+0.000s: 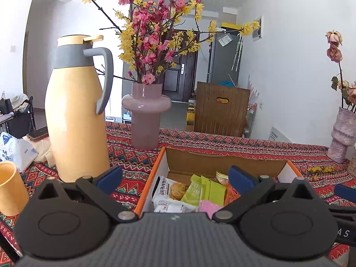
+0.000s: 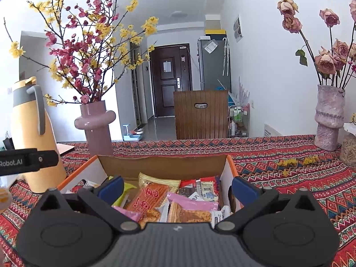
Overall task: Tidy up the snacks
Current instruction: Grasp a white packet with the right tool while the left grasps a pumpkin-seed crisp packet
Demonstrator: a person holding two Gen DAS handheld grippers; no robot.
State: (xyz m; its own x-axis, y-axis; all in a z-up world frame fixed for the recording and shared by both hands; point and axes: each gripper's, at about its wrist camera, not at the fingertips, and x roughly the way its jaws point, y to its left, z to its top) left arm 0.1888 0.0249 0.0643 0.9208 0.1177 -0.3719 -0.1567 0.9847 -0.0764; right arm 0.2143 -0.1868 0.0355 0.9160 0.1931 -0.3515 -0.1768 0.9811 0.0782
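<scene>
An open cardboard box with an orange rim sits on the patterned tablecloth and holds several snack packets: a white biscuit packet, a green packet and a pink one. My left gripper is open and empty above the box's near left side. In the right wrist view the same box shows an orange packet, a pink packet and a brown bar. My right gripper is open and empty above the box.
A yellow thermos jug and a yellow cup stand left of the box. A pink vase of blossom branches stands behind it. A rough pink vase with dried roses stands far right. A wooden chair back is behind the table.
</scene>
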